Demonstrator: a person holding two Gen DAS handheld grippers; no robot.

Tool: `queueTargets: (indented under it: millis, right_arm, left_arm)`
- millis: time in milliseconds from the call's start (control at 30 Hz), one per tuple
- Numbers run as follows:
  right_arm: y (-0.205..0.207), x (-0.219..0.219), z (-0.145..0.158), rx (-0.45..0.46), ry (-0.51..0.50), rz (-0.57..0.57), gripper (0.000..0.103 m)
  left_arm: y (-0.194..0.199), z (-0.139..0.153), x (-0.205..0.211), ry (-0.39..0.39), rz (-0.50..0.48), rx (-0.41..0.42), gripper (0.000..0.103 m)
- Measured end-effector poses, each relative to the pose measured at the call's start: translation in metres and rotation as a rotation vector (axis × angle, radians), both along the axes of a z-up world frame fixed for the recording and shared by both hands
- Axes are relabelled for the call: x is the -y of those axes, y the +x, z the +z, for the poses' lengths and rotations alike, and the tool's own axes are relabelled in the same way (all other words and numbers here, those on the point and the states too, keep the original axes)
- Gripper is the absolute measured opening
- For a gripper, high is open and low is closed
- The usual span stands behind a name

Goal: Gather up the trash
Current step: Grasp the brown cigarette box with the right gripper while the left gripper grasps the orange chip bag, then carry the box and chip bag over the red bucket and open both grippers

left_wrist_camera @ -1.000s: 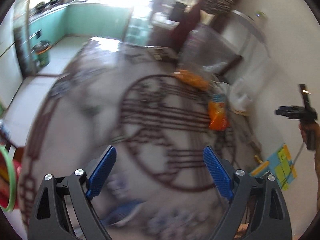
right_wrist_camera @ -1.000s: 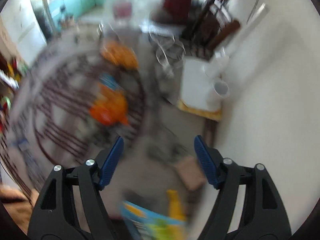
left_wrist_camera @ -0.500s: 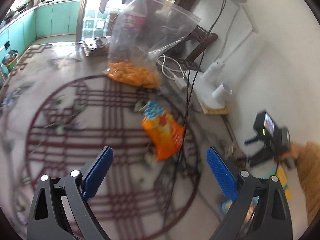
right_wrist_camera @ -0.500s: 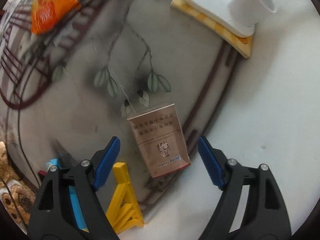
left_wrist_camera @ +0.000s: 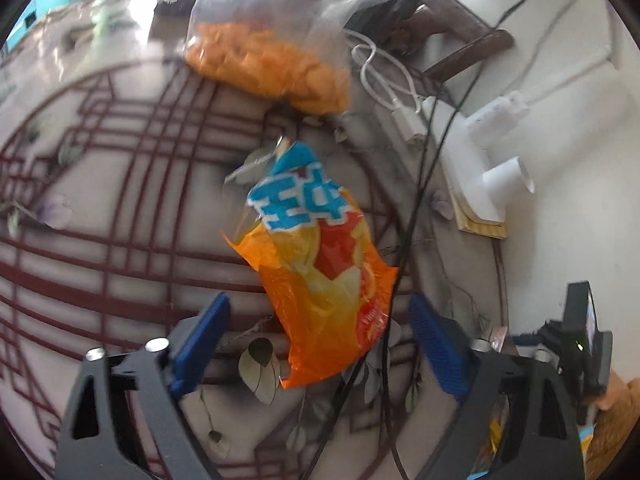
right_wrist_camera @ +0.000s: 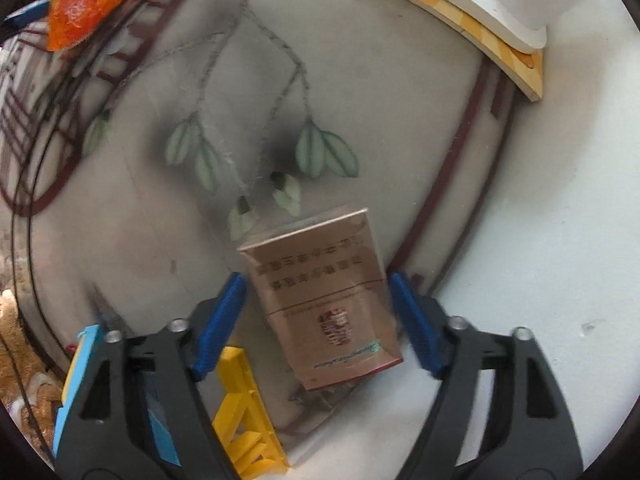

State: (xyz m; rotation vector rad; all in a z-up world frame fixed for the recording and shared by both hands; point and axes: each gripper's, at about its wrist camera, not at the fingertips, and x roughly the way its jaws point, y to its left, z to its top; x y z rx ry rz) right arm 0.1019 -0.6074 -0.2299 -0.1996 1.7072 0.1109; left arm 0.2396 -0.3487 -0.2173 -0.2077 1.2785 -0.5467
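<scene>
An orange snack bag (left_wrist_camera: 320, 264) with blue lettering lies crumpled on the patterned floor mat (left_wrist_camera: 120, 208). My left gripper (left_wrist_camera: 320, 346) is low over it with its jaws closing. The bag's lower end sits between the blue pads, which do not press on it. A brown cigarette pack (right_wrist_camera: 324, 300) lies flat at the mat's edge. My right gripper (right_wrist_camera: 316, 320) points straight down at it, jaws closing, with the pack between the pads and a small gap on the left side. The orange bag (right_wrist_camera: 88, 0) also shows at the right wrist view's top left.
A clear plastic bag of orange snacks (left_wrist_camera: 272, 60) stands behind the orange bag. A black cable (left_wrist_camera: 416, 200) runs past its right side, near a white charger lead (left_wrist_camera: 400, 116). A white nozzle on a wooden board (left_wrist_camera: 488, 184) lies by the wall. A yellow plastic piece (right_wrist_camera: 248, 420) lies left of the pack.
The left gripper swept across the mat and came down close to the orange bag, its jaws narrowing. The right gripper tipped down and sank onto the cigarette pack, its jaws narrowing around it.
</scene>
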Motion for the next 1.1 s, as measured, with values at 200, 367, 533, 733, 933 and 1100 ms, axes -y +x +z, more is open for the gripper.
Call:
queueTargets:
  millis: [200,367,533,733,933,1100]
  right_arm:
    - [0.006,0.0,0.004,0.029,-0.015,0.019,0.058]
    - [0.019,-0.015,0.043,0.124,-0.059,0.022,0.057]
    - [0.032,-0.041,0.105,0.277,-0.13,0.02,0.058]
    - [0.02,-0.095,0.184,0.521,-0.183,0.004,0.058]
    - [0.002,-0.164,0.221,0.732,-0.188,-0.051,0.058]
    - [-0.01,-0.232,0.209,0.812,-0.129,-0.036,0.058]
  left_arm:
    - [-0.002,0.005,-0.007,-0.007,-0.039,0.04,0.044]
    - [-0.01,0.038,-0.031,0.0,-0.077,0.157,0.034]
    - [-0.031,0.081,-0.063,-0.017,-0.114,0.291,0.032]
    - [-0.072,0.127,-0.115,-0.019,-0.118,0.434,0.032]
    - [-0.103,0.13,-0.174,-0.004,-0.05,0.425,0.032]
    - [-0.123,0.127,-0.225,0.022,0.02,0.418,0.032]
